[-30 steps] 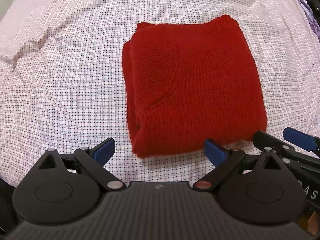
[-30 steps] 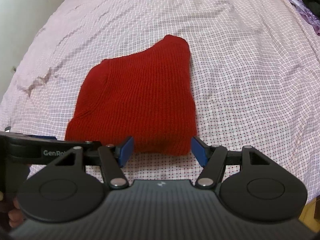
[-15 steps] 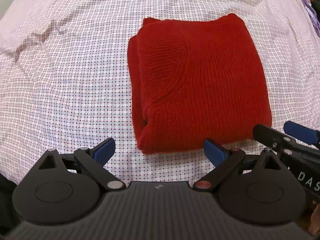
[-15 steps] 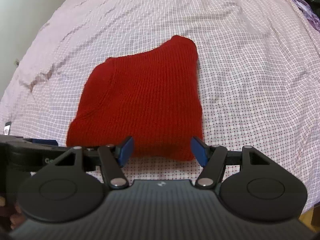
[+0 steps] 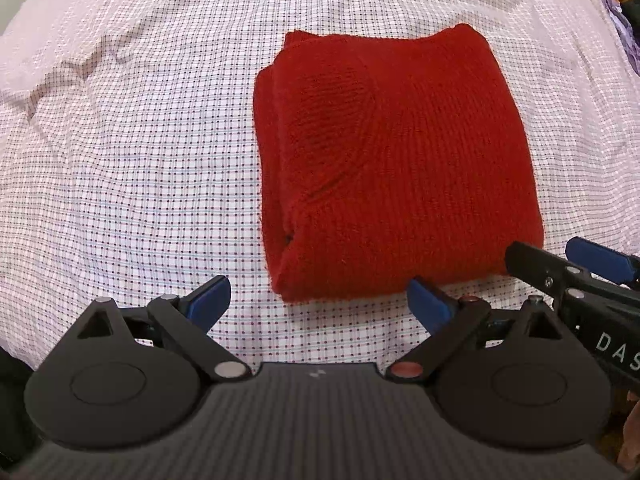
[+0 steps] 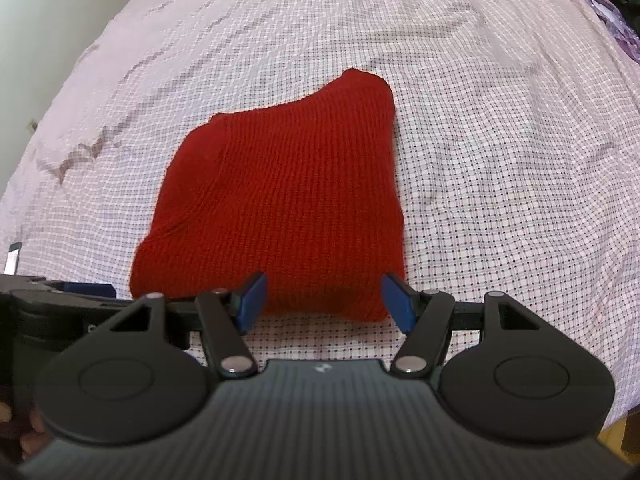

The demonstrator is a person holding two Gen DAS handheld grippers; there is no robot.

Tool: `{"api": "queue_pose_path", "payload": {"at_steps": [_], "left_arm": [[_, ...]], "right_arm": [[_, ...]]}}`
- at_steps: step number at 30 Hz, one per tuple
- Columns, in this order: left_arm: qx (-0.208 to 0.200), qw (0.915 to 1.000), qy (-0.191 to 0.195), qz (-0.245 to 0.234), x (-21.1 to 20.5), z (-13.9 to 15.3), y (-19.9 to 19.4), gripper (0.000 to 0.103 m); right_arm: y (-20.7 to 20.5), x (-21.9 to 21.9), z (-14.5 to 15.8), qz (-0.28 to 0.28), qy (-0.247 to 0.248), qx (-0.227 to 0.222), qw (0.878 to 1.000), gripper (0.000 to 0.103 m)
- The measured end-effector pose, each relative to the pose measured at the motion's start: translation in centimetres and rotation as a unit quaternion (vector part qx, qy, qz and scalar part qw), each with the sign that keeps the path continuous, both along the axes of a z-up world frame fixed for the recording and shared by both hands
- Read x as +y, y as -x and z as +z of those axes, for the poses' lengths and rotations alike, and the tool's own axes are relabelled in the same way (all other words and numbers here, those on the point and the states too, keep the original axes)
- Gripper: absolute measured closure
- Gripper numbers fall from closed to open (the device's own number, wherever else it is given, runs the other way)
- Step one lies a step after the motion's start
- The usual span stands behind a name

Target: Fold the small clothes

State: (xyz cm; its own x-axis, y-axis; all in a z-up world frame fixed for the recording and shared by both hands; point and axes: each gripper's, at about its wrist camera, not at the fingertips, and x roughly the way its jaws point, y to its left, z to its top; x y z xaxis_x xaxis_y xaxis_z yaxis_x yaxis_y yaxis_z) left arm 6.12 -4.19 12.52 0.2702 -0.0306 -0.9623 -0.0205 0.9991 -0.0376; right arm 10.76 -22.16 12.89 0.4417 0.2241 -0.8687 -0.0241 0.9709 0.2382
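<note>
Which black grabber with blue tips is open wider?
The left gripper: its blue tips stand farther apart than those of the right gripper. Both hold nothing.

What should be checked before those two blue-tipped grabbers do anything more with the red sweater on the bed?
1. Red sweater folded into a compact block: ok.
2. Sweater lies flat on the checked sheet: ok.
3. Left gripper open and empty: ok.
4. Right gripper open, not pinching the knit: ok.
5. Layers underneath lie even: cannot tell.
6. Sheet smooth: not ok, wrinkles at left.
</note>
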Motion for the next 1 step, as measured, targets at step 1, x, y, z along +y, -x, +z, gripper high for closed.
{"api": "queue_pose_path", "payload": {"at_steps": [1], "left_arm": [[0.000, 1.0000, 0.001, -0.001, -0.06, 0.00, 0.02, 0.006]], "right_arm": [[-0.01, -0.02, 0.05, 0.000, 0.001, -0.001, 1.000, 0.037]]}}
